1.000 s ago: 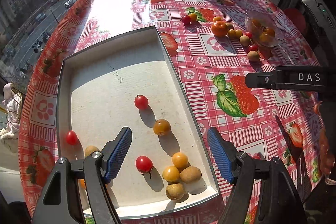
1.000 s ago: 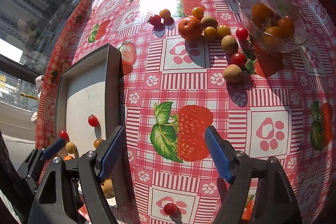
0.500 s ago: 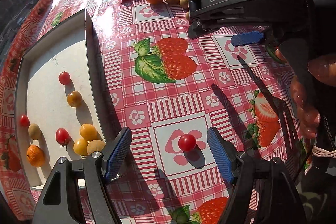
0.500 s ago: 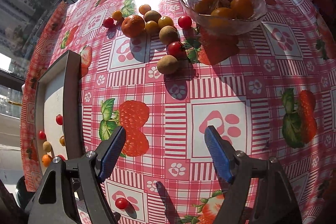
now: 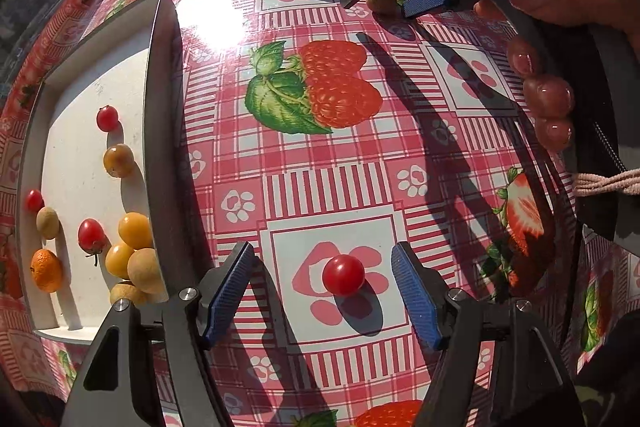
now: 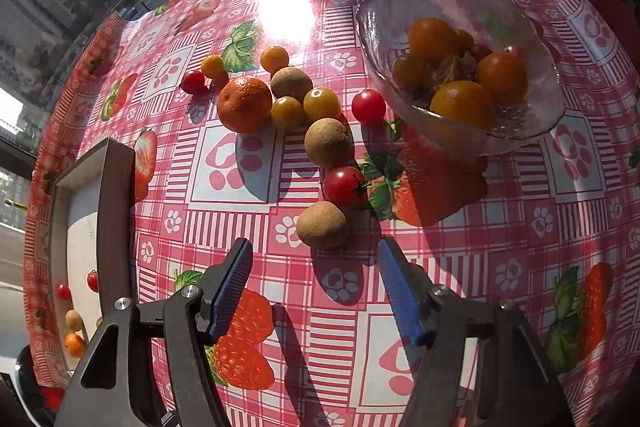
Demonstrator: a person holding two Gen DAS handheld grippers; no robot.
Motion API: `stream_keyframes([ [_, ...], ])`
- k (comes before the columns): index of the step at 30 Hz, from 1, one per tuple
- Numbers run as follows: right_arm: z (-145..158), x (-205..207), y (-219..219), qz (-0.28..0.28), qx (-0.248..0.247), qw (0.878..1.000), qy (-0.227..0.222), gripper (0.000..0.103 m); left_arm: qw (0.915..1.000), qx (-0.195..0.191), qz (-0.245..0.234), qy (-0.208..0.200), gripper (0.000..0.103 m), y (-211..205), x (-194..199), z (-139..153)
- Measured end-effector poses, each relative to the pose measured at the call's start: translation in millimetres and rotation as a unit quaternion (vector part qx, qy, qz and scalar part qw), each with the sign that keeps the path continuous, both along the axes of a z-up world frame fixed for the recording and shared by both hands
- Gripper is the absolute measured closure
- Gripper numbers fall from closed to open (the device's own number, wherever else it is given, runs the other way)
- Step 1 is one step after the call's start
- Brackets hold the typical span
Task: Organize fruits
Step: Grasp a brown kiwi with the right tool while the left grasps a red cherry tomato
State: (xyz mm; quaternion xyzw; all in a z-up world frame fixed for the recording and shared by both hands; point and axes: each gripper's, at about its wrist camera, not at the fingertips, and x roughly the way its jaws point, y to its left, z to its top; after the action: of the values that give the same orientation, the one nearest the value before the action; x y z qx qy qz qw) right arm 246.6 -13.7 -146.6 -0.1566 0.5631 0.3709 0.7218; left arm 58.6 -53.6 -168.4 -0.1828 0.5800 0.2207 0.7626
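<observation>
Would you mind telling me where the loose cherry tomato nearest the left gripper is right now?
In the left wrist view, the cherry tomato sits on the tablecloth between the open left gripper fingers, right of the tray.

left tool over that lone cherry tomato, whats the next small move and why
Probably lower the left tool and close it on the cherry tomato: it sits alone on the tablecloth between the open fingers, untouched, outside the tray.
</observation>
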Motion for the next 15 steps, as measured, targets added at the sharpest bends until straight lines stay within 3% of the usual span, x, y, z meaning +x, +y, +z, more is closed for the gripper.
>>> stream_keyframes([
  [5,-0.7,1.7,10.4,0.013,-0.001,1.0,-0.001,0.075,1.0,-0.003,0.0,-0.003,0.049,-8.2,2.8,1.3],
  [7,-1.1,2.8,10.3,0.014,0.002,1.0,0.005,0.075,1.0,-0.003,-0.002,-0.005,0.069,-12.0,3.8,3.4],
  [9,-1.4,3.2,7.9,0.015,0.006,1.0,0.015,0.075,0.9999,-0.01,-0.001,-0.006,0.082,-11.8,3.7,4.6],
  [15,3.5,-2.0,-17.0,0.006,0.017,0.999,0.034,0.075,0.997,-0.07,0.023,-0.022,0.082,3.5,-5.4,5.1],
])
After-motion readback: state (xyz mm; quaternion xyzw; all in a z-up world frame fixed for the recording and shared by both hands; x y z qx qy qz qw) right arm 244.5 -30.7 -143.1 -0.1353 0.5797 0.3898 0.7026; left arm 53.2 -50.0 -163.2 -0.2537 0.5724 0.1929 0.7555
